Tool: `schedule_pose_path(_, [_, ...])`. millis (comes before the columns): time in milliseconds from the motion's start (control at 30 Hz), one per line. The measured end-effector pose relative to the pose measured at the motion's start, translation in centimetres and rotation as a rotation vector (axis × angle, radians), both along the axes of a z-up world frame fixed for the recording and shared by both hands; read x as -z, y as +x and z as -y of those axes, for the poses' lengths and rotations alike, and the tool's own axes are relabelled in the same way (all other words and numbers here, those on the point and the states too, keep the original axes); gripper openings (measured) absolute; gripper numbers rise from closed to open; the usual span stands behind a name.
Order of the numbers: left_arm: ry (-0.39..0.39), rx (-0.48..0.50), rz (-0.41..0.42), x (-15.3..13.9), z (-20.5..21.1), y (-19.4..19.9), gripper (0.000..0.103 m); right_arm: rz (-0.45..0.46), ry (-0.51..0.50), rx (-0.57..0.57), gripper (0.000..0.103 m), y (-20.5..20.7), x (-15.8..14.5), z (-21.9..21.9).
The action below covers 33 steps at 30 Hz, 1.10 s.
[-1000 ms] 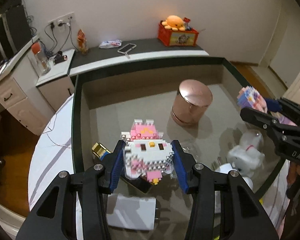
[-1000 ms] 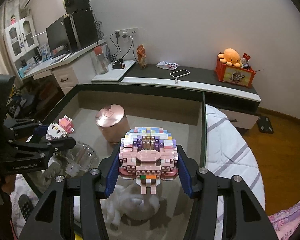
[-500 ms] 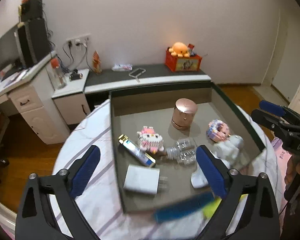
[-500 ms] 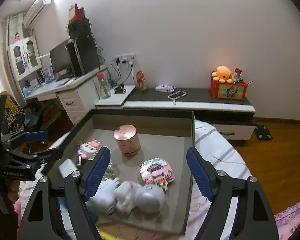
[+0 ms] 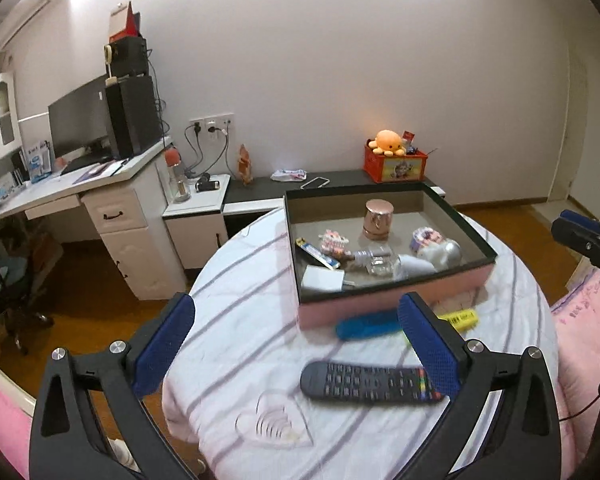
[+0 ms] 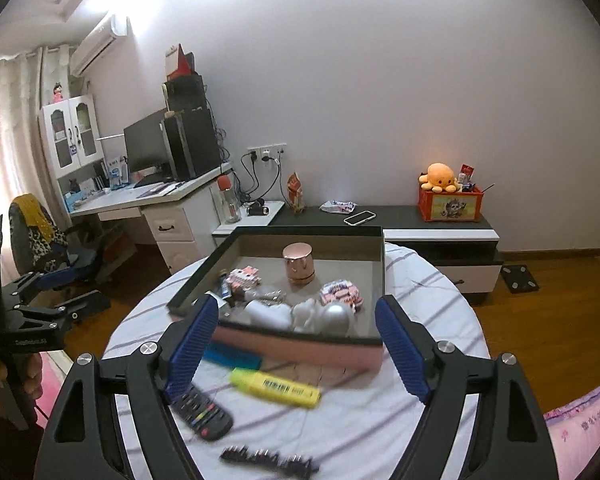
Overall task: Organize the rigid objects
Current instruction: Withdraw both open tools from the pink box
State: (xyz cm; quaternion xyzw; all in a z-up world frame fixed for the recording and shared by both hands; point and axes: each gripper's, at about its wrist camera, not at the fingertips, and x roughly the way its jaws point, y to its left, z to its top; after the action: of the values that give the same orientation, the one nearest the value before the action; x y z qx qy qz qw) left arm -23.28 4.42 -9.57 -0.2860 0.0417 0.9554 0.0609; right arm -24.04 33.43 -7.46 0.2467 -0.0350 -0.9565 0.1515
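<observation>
Your left tool [image 5: 296,344] stands at its widest with nothing between the pads; it hangs above the round surface [image 5: 240,320], back from the box [image 5: 380,300]. Your right tool [image 6: 296,332] is opening, jaws already wide, and it too carries nothing.

Inside the box, the pink brick cat figure [image 5: 332,240] sits toward the left, and the brick figure with the pastel top [image 6: 340,294] sits right of centre, near the copper canister [image 6: 299,263]. A white charger [image 5: 323,278], a clear bottle [image 5: 376,260] and white figurines [image 6: 316,314] crowd the near wall. Judgement: the box serves as the collecting bin, and the two brick figures are already in it.

Outstanding items lie on the striped cloth outside the box: the black remote [image 5: 368,382], the yellow highlighter [image 6: 276,388], a blue comb-like item [image 5: 366,326] just against the pink wall, and a black toothed item [image 6: 268,458], too blurred to name.

You appear positioned for the next pickup; the remote lies nearest your left tool.
</observation>
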Motion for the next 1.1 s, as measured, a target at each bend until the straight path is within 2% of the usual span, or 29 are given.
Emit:
schedule_pose_path(333, [-0.021,0.042,-0.006,-0.4,-0.9,4.1,0.103,0.029,0.007,0.008,0.083,4.7,0.8,0.7])
schedule_pose_path(600, [-0.048,0.086,-0.007,-0.2,-2.0,5.8,0.103,0.038,0.019,0.004,0.083,6.1,0.7,1.0])
schedule_pose_path(967, [-0.08,0.1,0.045,1.3,-2.7,5.3,0.103,0.096,0.032,0.003,0.083,6.0,2.7,0.8])
schedule_pose_path(1100, [-0.066,0.112,0.055,1.7,-2.7,4.9,0.103,0.112,0.032,0.004,0.083,5.8,3.4,0.5])
